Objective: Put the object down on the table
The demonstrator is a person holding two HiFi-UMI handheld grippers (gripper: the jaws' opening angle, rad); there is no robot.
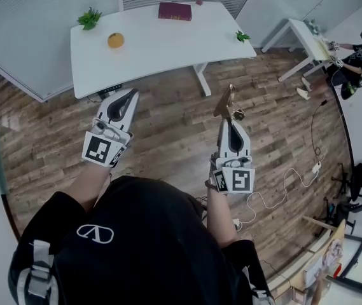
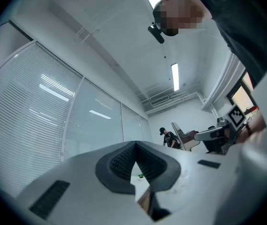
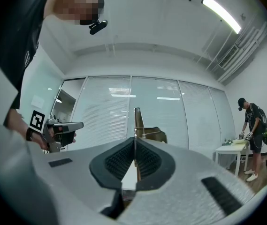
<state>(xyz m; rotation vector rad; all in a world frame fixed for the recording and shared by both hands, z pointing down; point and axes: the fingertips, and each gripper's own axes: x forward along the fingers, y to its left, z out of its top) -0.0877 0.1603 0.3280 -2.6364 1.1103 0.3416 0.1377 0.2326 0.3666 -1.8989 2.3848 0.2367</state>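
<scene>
Two grippers are held out in front of the person's chest, both over the wooden floor (image 1: 161,138) and both aimed toward the white table (image 1: 168,49). The left gripper (image 1: 132,93) sits at the end of a bare forearm and angles slightly to the right. Its own view shows the jaws of the left gripper (image 2: 135,145) pressed together at the tips with nothing between them.

The right gripper (image 1: 230,121) points almost straight ahead, its marker cube close to the body. Its jaws are clamped on a thin brown object (image 1: 226,101), which sticks out past the tips toward the table. In the right gripper view the object (image 3: 137,118) stands upright and edge-on above the closed right gripper (image 3: 134,142), with a small wire loop at its side.

The object is in the air, short of the table's near edge and just right of the table's leg (image 1: 201,78). On the tabletop, a red book (image 1: 175,11) lies at the far edge, an orange round thing (image 1: 116,40) at the left, a green plant (image 1: 90,18) at the far left corner and a smaller plant (image 1: 242,36) at the right edge. The middle and near strip of the top are bare. A white cable (image 1: 276,192) trails on the floor to the right, and another person (image 1: 354,62) sits at a second table (image 1: 298,33) well apart.
</scene>
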